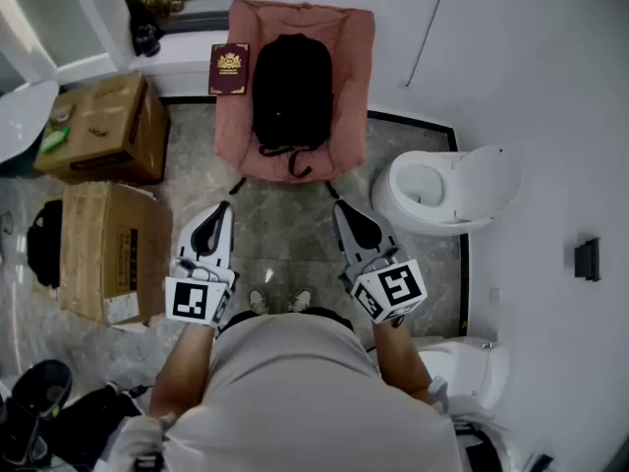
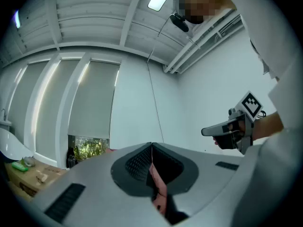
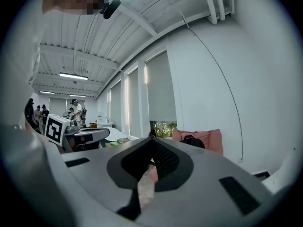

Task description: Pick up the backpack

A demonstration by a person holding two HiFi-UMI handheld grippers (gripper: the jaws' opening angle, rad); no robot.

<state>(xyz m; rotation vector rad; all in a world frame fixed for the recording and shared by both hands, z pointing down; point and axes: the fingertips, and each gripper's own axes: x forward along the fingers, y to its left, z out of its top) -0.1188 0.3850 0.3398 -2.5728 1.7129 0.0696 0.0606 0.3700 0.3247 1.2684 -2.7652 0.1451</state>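
Black fabric backpack [image 1: 292,91] lies flat on the seat of the pink padded armchair [image 1: 356,62] against the white wall, its straps hanging toward us over the front edge. A maroon book with a gold crest [image 1: 229,69] rests on the chair's arm just beside the pack. We hold both tools level, side by side and well short of the chair. Our left gripper [image 1: 225,207] has its jaws pressed together at the tips with nothing between them. Our right gripper [image 1: 337,207] looks the same, tips meeting and empty, and points toward the backpack. Two brown cardboard boxes [image 1: 98,126] stand at our left and a white toilet [image 1: 447,185] at our right.
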